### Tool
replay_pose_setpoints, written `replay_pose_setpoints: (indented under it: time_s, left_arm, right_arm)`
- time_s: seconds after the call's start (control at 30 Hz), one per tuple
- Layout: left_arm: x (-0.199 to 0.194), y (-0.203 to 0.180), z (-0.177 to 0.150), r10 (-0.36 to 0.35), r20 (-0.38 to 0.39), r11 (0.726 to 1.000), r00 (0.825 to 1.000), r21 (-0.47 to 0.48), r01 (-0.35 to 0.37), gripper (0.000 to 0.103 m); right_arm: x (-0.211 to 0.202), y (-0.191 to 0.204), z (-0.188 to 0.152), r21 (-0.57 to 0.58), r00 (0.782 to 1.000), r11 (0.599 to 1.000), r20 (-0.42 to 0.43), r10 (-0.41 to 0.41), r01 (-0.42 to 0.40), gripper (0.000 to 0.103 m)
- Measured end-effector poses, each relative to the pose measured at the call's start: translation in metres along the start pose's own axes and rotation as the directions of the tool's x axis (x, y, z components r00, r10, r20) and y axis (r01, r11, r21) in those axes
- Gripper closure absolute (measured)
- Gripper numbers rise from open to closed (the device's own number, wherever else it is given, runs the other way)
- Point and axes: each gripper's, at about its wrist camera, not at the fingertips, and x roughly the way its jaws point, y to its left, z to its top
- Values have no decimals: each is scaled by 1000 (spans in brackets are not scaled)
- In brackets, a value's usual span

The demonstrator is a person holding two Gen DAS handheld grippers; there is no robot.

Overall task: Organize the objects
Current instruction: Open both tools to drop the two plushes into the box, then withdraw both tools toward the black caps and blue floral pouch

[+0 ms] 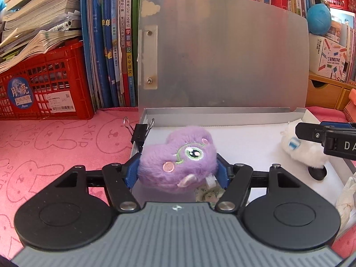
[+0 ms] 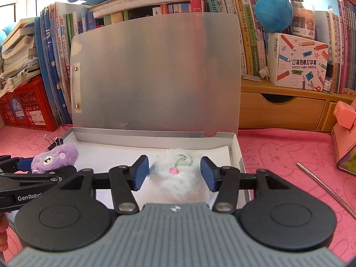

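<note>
Left tongs [image 1: 176,169]: clamped on the purple plush [image 1: 178,159], both blue pads pressed into its fur, held over the near left part of the box.
Right tongs [image 2: 174,171]: spread apart, a blue pad seen on each side of the white plush [image 2: 178,175]; contact with the fur can't really be told.
Purple plush: squeezed between the left tongs' fingers, embroidered eye and pink cheek turned up toward the left wrist camera; in the right wrist view it's spotted off to the left, ahead of the other tool.
White plush: lying on the white paper inside the box, right between the right tongs' fingers; seen to the right of the left tongs.
Box [image 2: 235,149]: shallow and silver, lid stood upright just beyond both tongs.
Binder clip [image 1: 140,133]: black, clipped on the box's left wall, just ahead-left of the left tongs.
Metal straw [image 2: 327,189]: laid on the pink cloth [image 1: 55,146], right of the right tongs, outside the box.
Red crate [image 1: 44,89]: parked far left, beyond the left tongs.
</note>
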Motion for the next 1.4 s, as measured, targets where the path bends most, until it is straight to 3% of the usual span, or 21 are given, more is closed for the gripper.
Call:
replay_pose_setpoints:
  time_s: [0.17, 0.23, 0.53, 0.83, 1.13, 1.4]
  left_arm:
    - [-24, -1, 6, 10, 71, 1000, 997, -20, -9, 12]
    - [-34, -1, 8, 21, 87, 1000, 996, -7, -20, 12]
    - [-110, 0, -7, -59, 99, 998, 993, -7, 60, 11]
    - [-195, -21, -59, -169, 127, 985, 977, 57, 162, 11]
    - [-250, -21, -112, -188, 151, 982, 970, 60, 181, 11]
    - [-274, -12, -164, -173, 110, 985, 979, 41, 169, 11]
  right_arm:
    - [-24, -1, 6, 14, 999, 999, 43, 30, -30, 28]
    - [-36, -2, 9, 22, 997, 999, 63, 41, -43, 27]
    - [-114, -3, -2, -34, 986, 995, 140, 95, -91, 18]
    - [-186, 8, -44, -108, 969, 983, 180, 167, -150, 13]
    - [-231, 14, -86, -170, 966, 973, 178, 188, -158, 6]
    - [-245, 14, -134, -184, 973, 965, 101, 208, -187, 2]
